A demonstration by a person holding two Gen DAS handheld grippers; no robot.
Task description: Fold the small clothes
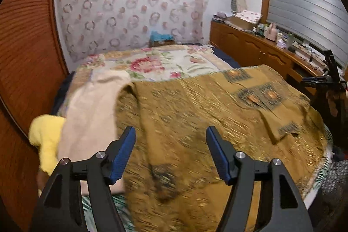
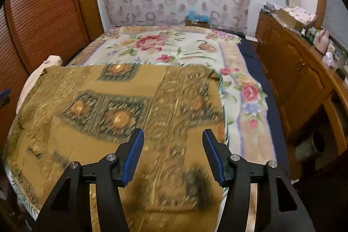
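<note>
A mustard-gold patterned garment (image 1: 195, 114) lies spread over the near end of the bed; it also fills the right wrist view (image 2: 121, 105). A beige garment (image 1: 91, 105) lies at its left edge, and shows as a small strip in the right wrist view (image 2: 32, 77). A yellow cloth (image 1: 45, 134) lies left of the beige one. My left gripper (image 1: 170, 134) is open and empty above the gold garment, near the beige one. My right gripper (image 2: 173, 136) is open and empty above the gold garment's right half.
The bed carries a floral blanket (image 2: 165, 45). A slatted wooden door (image 1: 26, 47) stands on the left. A wooden cabinet (image 2: 300, 71) with bottles and boxes runs along the right. A patterned curtain (image 1: 130, 3) hangs behind the bed. A black stand (image 1: 330, 77) is at right.
</note>
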